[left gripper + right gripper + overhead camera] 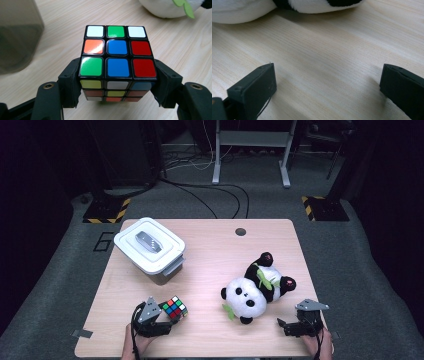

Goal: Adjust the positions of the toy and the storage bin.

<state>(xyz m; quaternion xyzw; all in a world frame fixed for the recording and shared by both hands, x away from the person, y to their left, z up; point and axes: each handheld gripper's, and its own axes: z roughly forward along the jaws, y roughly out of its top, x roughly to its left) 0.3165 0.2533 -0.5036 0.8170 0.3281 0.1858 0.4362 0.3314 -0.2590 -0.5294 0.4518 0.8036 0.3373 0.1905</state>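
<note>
A scrambled Rubik's cube (174,308) is near the table's front left. My left gripper (168,315) is shut on it, with a black jaw pressed against each side. In the left gripper view the cube (117,62) shows its top face of white, green, orange, blue and red stickers between the jaws of the left gripper (117,83). A plush panda (252,290) lies on its back at the front right. My right gripper (284,327) rests low near the front right edge, just right of the panda. In the right gripper view the right gripper (328,75) is open over bare wood.
A white lidded box (150,247) with a grey handle stands at the back left of the wooden table (210,250); its grey wall (17,35) is close to the cube. The panda's white plush (242,10) lies just ahead of the right jaws. A round hole (240,231) is at the table's far edge.
</note>
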